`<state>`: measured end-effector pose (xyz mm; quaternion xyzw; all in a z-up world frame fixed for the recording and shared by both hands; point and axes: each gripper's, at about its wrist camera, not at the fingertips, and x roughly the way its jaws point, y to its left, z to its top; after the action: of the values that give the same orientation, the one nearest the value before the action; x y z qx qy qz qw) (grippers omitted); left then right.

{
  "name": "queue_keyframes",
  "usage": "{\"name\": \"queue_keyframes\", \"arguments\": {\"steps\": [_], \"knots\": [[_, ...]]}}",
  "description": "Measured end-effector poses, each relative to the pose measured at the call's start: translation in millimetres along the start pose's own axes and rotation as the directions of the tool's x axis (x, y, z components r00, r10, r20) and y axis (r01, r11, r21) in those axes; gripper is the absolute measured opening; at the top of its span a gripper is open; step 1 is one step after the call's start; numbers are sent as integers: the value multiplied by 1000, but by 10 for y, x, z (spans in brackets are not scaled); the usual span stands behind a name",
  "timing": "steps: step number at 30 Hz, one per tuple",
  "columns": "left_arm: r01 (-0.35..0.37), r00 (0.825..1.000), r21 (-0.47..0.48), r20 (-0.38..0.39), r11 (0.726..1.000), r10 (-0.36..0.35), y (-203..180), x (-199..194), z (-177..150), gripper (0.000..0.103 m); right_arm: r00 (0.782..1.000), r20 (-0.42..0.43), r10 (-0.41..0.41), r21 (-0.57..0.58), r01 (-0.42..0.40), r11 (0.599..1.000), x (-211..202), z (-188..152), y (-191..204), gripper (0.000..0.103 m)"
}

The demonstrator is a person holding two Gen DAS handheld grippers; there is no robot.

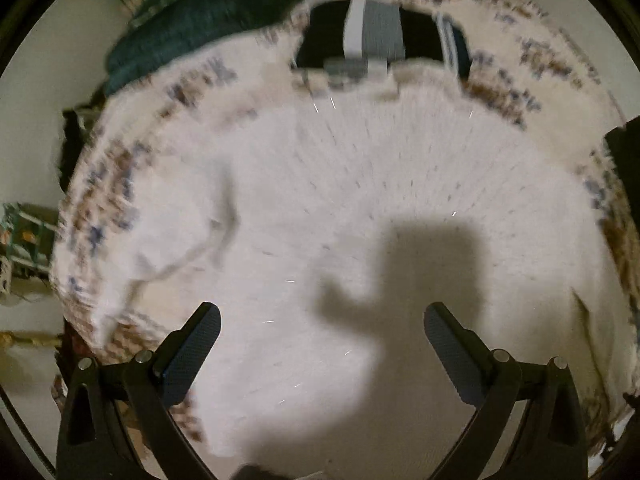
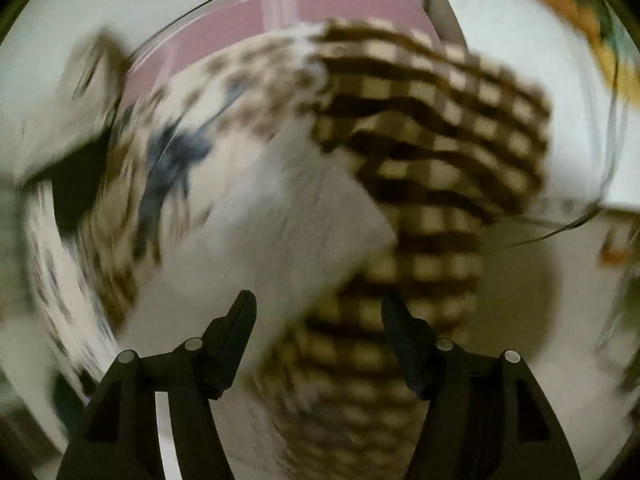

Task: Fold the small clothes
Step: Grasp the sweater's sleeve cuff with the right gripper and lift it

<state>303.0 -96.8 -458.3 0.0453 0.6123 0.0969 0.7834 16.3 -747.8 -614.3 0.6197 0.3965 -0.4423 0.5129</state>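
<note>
**Both grippers held open over spread cloth**

The left gripper [image 1: 322,330] is seen with its fingers [image 1: 192,354] spread wide apart, nothing held between them. It is pointed down at a white garment [image 1: 320,208] that fills most of the left wrist view; a dark shadow [image 1: 404,272] is cast on the cloth just ahead of the fingertips. The garment is laid flat on a patterned cream rug [image 1: 532,76], and a crease is seen toward its left edge. Which way its long axis runs cannot be told — the edges are blurred. Beyond it, at the far edge of the rug, a grey and white object [image 1: 372,36] is seen against a dark gap, and a dark teal cloth [image 1: 192,28] is piled to the upper left.

The right gripper [image 2: 318,320] is likewise held with its fingers [image 2: 240,332] apart and empty. A white cloth [image 2: 276,216] is seen just ahead of them, lying slantwise from lower left to upper right. A brown checked cloth [image 2: 432,140] is draped beside it and runs down between the fingertips — contact cannot be judged through the blur. A pink surface [image 2: 240,20] is seen beyond.
</note>
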Motion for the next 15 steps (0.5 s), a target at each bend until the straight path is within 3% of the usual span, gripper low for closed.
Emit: {"name": "queue_keyframes", "arguments": {"steps": [3,5,6,7,12,15], "knots": [[-10,999,-13,-54,1000,9,-131,525,51,103,996,64,63,98,-69,993,237,80,-101,63],[-17,997,-20,-77,1000,16,-172,738,80,103,989,144,45,79,-57,995,222,45,-43,41],[-12,997,-30,-82,999,10,-151,833,92,103,983,184,15,44,-24,999,192,13,29,18],[-8,997,-36,-80,999,5,-153,880,119,103,975,220,-16,18,13,1000,127,-33,107,13],[27,999,-48,-42,999,-29,22,1013,233,103,924,382,-3,-72,33,997,-395,-212,539,11],[36,999,-60,-36,998,-38,263,1033,280,103,914,404,37,-160,31,987,-702,-334,1002,11]]}}
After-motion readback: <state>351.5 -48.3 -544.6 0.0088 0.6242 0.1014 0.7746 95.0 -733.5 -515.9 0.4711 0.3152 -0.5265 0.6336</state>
